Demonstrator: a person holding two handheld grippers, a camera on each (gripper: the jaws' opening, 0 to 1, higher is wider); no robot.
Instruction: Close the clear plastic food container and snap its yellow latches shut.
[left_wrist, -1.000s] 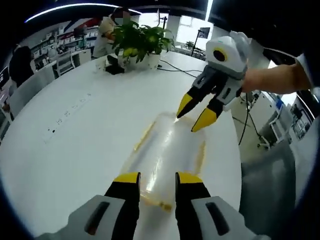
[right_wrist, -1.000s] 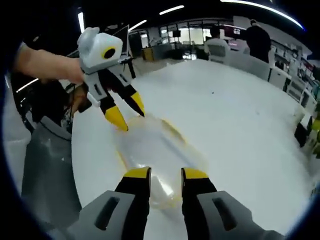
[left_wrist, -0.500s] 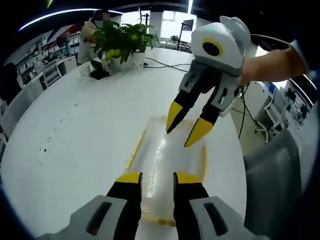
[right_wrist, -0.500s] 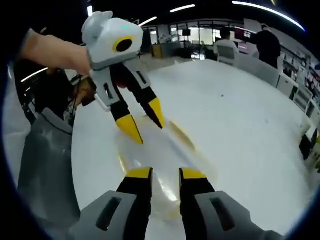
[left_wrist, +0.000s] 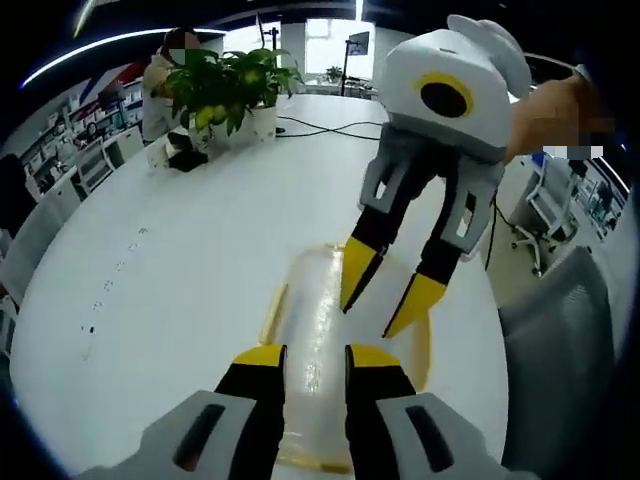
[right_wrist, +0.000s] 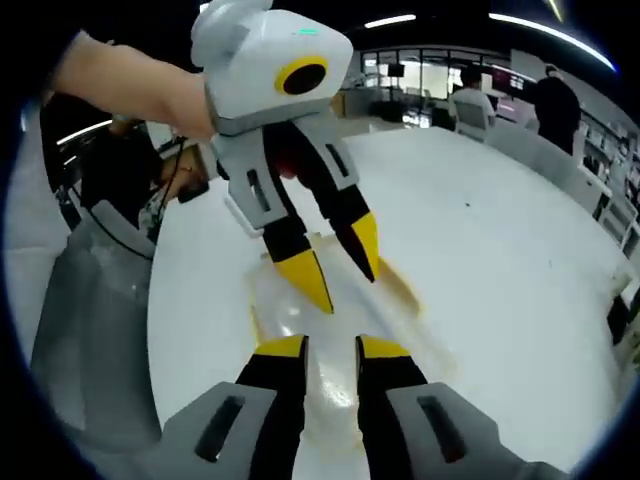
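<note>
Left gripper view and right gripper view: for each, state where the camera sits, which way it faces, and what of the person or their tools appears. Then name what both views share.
Left gripper view: rides on the left gripper, looking along its fingers over the clear container toward a potted plant; the right gripper and a hand enter from the right.
Right gripper view: rides on the right gripper, looking the opposite way across the white table; the left gripper and an arm enter from the left.
Shared: the container, the table, both open grippers.

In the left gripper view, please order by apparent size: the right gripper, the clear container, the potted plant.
1. right gripper, though nearness to the camera enlarges it
2. clear container, partly hidden
3. potted plant, far away
</note>
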